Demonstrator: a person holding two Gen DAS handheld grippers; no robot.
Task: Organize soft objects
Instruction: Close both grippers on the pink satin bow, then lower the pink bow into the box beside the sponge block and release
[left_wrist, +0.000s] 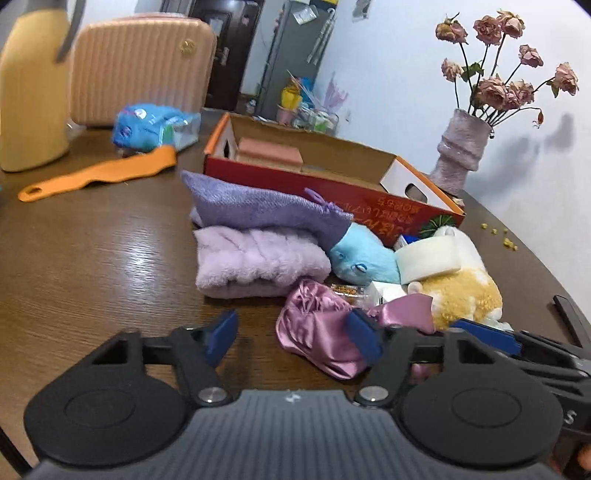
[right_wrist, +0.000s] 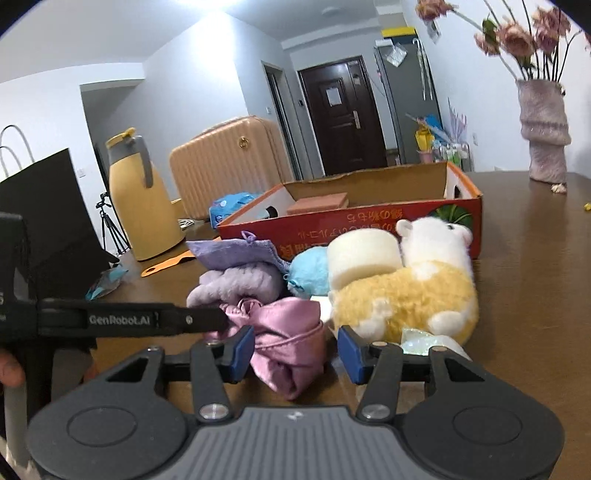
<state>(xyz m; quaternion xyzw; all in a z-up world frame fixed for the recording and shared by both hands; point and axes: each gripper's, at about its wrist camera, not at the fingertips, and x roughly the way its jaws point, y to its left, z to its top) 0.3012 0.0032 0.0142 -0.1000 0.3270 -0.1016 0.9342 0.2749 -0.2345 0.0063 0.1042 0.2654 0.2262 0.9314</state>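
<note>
A pile of soft things lies on the brown table in front of a red cardboard box (left_wrist: 332, 184) (right_wrist: 369, 225): a purple knit cloth (left_wrist: 251, 203) (right_wrist: 236, 251), a lilac fluffy towel (left_wrist: 255, 262) (right_wrist: 236, 284), a blue plush (left_wrist: 365, 254) (right_wrist: 310, 271), a cream sponge (left_wrist: 428, 258) (right_wrist: 362, 254), a yellow-and-white plush (left_wrist: 465, 295) (right_wrist: 413, 295) and a pink satin pouch (left_wrist: 317, 328) (right_wrist: 288, 343). My left gripper (left_wrist: 293, 338) is open, the pouch at its right finger. My right gripper (right_wrist: 295, 350) is open with the pouch between its fingers.
A salmon block (left_wrist: 269, 151) lies in the box. An orange strap (left_wrist: 99, 173), a blue packet (left_wrist: 147, 125), a yellow jug (right_wrist: 136, 206) and a peach suitcase (left_wrist: 140, 66) stand at the back left. A vase of dried roses (left_wrist: 461, 147) is at the right. A black bag (right_wrist: 48, 210) stands left.
</note>
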